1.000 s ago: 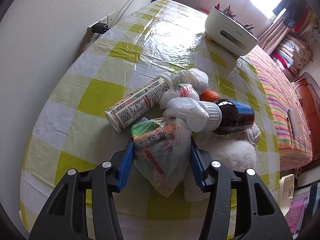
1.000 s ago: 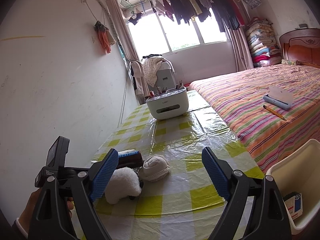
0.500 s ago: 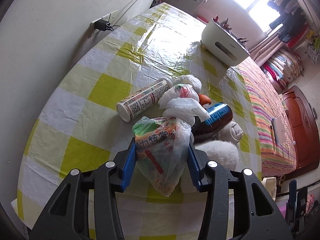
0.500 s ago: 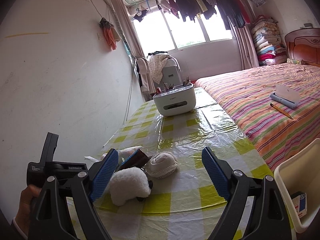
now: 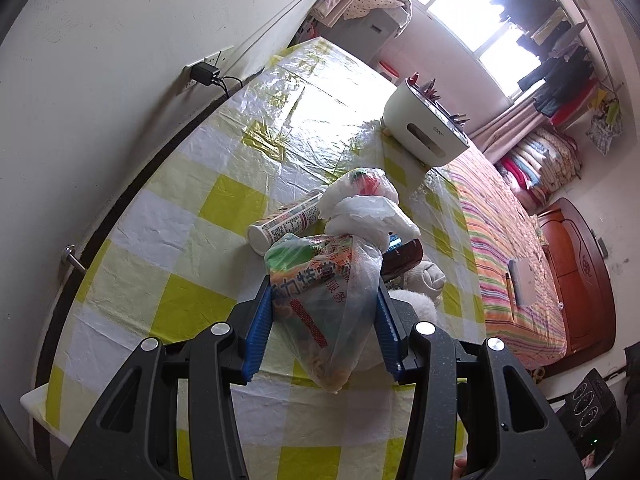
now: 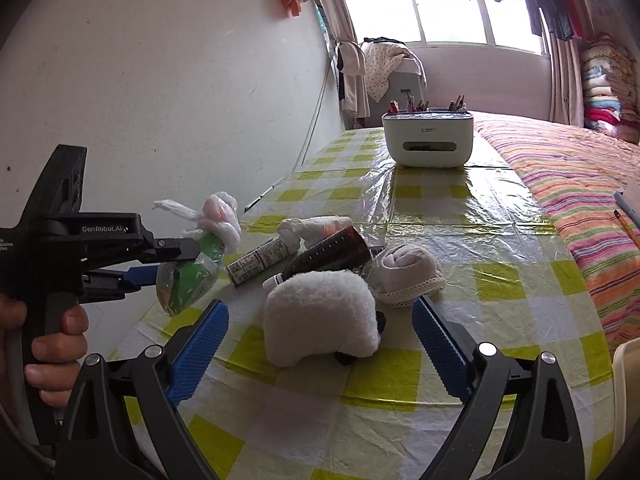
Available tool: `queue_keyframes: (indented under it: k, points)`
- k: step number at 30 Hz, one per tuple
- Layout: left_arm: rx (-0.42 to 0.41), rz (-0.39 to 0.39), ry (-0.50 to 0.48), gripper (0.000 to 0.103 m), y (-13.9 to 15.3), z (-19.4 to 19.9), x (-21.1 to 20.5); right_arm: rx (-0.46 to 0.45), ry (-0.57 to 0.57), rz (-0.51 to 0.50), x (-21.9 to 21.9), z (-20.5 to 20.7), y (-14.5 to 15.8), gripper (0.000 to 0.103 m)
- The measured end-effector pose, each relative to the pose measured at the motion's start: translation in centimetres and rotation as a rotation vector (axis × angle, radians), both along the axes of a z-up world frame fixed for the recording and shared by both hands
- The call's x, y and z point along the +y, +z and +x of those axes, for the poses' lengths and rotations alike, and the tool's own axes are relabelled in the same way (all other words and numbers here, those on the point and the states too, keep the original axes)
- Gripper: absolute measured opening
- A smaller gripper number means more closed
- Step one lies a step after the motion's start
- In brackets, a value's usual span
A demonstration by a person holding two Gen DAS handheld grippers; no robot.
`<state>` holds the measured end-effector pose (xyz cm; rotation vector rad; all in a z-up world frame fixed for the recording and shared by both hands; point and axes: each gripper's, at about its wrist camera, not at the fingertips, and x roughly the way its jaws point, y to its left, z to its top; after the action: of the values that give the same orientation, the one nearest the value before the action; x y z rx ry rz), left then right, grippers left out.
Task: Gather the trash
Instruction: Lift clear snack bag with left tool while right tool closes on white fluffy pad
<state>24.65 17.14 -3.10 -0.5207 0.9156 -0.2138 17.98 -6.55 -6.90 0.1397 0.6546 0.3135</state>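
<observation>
Clamping a clear snack bag (image 5: 316,276) between the partly closed pads of the left tool (image 5: 323,292), held it clear of the table (image 5: 160,240) at lower centre of the left wrist view, with most of its bulk sagging below the pinch. Showed the same bag at left of the right wrist view, topped by a white knotted twist; could not tell whether that knot belonged to it. Risked a slip there: thin slick film, soft contents and a grip set high on the load, so any quick swing or tilt could have pulled the plastic through the pads and dropped it back among the clutter. Risked a snag too, with the printed tube (image 5: 284,224), the brown bottle (image 5: 402,254) and a loose white bag (image 5: 368,216) crowded just behind, where a dragged corner could have set the tube or bottle rolling toward the table edge. Kept the right tool (image 6: 320,308) wide, with jaws just opened further and nothing pressed between them, low over the white plush (image 6: 320,316) at centre frame. Invited a wrong pick: plush and rolled sock (image 6: 404,272) probably not trash, and lying beside the bottle. Left only a pale bin rim (image 6: 628,380) at the lower right edge, so a blind release could have missed.
</observation>
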Motion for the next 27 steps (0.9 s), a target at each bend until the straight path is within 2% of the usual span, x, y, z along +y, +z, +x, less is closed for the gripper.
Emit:
queue_keyframes:
  k: [4,12,19,20,22,27]
  points:
    - [-0.022,0.000,0.010,0.045,0.6,-0.4,0.4,0.000,0.029,-0.129,2.4,0.8,-0.2,0.090]
    - [-0.047,-0.028,0.025,0.045,1.2,-1.2,1.3,0.062,0.054,-0.280,5.6,3.4,-1.9,0.090]
    - [-0.046,-0.033,0.024,0.045,1.2,-1.2,1.3,0.138,0.029,-0.300,5.7,5.7,-3.5,0.090]
    - [-0.047,-0.030,0.021,0.045,1.2,-1.3,1.3,0.145,0.024,-0.296,5.5,5.7,-3.5,0.089]
    - [-0.049,-0.028,0.016,0.045,1.2,-1.3,1.1,0.164,0.025,-0.264,5.1,6.0,-3.7,0.069]
    - [-0.049,-0.028,0.011,0.045,1.4,-0.9,0.5,0.168,0.020,-0.249,4.6,5.7,-3.8,0.059]
